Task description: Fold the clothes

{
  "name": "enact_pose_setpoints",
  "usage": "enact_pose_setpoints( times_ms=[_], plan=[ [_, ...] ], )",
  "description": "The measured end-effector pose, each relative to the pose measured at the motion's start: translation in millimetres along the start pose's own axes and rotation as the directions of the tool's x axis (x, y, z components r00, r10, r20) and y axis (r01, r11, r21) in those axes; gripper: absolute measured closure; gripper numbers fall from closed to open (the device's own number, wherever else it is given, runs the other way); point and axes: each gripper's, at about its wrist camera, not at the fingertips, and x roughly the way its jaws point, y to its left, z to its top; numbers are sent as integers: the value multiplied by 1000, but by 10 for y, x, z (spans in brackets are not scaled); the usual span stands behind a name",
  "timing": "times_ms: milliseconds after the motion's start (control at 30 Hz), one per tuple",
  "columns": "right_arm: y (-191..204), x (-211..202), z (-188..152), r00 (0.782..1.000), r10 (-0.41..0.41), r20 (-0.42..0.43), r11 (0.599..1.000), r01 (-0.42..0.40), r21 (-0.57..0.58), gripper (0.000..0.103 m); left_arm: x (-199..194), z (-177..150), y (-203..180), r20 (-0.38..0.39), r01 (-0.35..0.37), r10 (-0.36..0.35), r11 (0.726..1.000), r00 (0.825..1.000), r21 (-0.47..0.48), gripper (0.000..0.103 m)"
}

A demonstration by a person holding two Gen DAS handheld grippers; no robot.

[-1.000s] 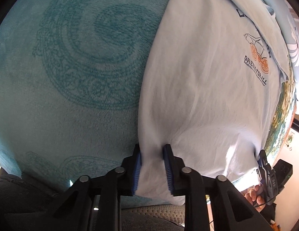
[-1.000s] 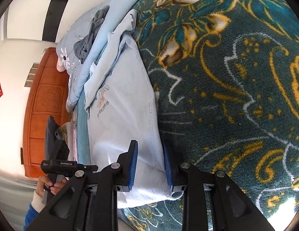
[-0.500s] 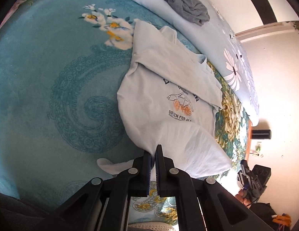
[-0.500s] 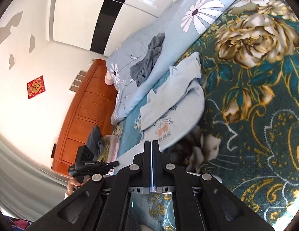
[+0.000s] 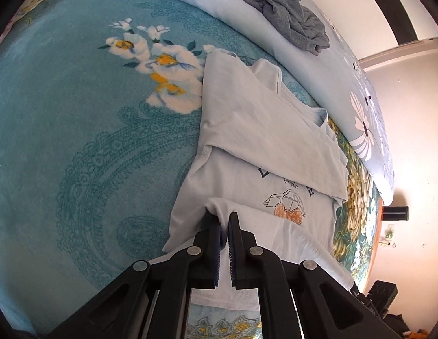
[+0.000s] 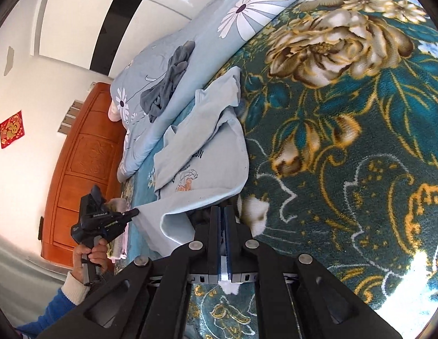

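Note:
A pale blue T-shirt (image 5: 247,155) with an orange car print lies on the teal blanket (image 5: 77,141), its sleeves folded in. My left gripper (image 5: 224,220) pinches the bottom hem and holds it raised over the lower part of the shirt. Its jaws are opening slightly with cloth still pressed between the pads. In the right wrist view the T-shirt (image 6: 207,152) sags from the hand-held left gripper (image 6: 131,213) across to my right gripper (image 6: 221,212). The right jaws are also opening a little, with a thin strip of pale cloth between them.
A crumpled grey garment (image 5: 281,8) lies on the light blue flowered duvet (image 5: 365,113) beyond the shirt's collar. The dark floral blanket (image 6: 346,155) spreads to the right. A wooden headboard (image 6: 77,169) stands at the left of the right wrist view.
Both grippers went from open around the hem to closed on it. They lifted it off the blanket and carried it toward the print, so the shirt's lower part now hangs folded.

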Motion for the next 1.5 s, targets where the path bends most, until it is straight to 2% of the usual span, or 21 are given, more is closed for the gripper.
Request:
enact_pose_setpoints(
  times_ms=[33,67,100,133,233,300,333,400,500,600,667,767,867,933,1000,1067,1133,1233,1300,1400,1500],
  plan=[
    [15,42,-22,1000,-8,-19,1000,8,-3,79,22,4,23,-22,-5,5,1000,1000,10,90],
    [35,91,-47,999,-31,-39,999,31,-11,47,18,8,47,-34,-21,22,1000,999,21,85],
    [54,138,-74,997,-51,-56,998,50,-24,35,15,11,70,-45,-37,38,999,998,32,71],
    [69,182,-100,996,-60,-70,998,58,-34,35,9,12,82,-58,-57,60,997,997,52,56],
    [109,286,-173,993,-66,-103,997,60,-55,35,12,-14,80,-97,-139,155,977,983,160,47],
    [138,336,-212,991,-65,-120,996,56,-73,35,61,-47,90,-118,-179,204,964,972,197,42],
    [148,365,-230,989,-68,-130,995,57,-82,35,87,-63,96,-129,-197,228,956,965,215,42],
    [143,445,-248,984,-98,-151,992,84,-97,35,229,-74,149,-196,-187,229,959,953,213,42],
    [129,530,-260,980,-127,-154,988,112,-107,35,395,-112,240,-263,-233,284,950,922,210,44],
    [91,566,-266,974,-176,-139,980,161,-115,35,414,-101,306,-270,-238,281,954,921,180,46],
    [73,564,-280,977,-180,-115,979,167,-113,35,420,-111,311,-269,-249,293,951,918,185,50],
    [80,582,-310,978,-181,-108,979,168,-116,39,432,-150,276,-266,-281,334,935,904,219,59],
    [107,604,-349,976,-162,-145,982,144,-124,64,411,-184,258,-266,-284,340,932,902,226,68],
    [139,630,-396,969,-170,-178,979,145,-144,72,393,-212,251,-277,-261,318,939,907,223,92],
    [196,634,-438,968,-147,-203,980,114,-164,93,356,-241,212,-279,-236,290,948,916,212,96],
    [273,568,-441,978,-65,-197,988,35,-153,96,193,-233,161,-236,-188,229,965,944,183,97],
    [359,417,-365,989,40,-145,990,-59,-127,97,-2,-213,109,-197,-122,149,982,969,147,97],
    [524,185,-210,982,177,-64,977,-184,-110,99,-410,-202,33,-115,-34,49,991,992,130,97],
    [690,60,-112,970,241,-34,961,-243,-130,99,-698,-216,11,-64,16,-8,992,998,122,97],
    [910,-92,-14,951,310,-13,938,-308,-158,99,-1077,-253,-22,-7,74,-74,990,997,119,97],
    [1075,-221,-5,934,357,-18,918,-355,-176,99,-1335,-435,-57,32,75,-80,988,996,133,97]
  ],
)
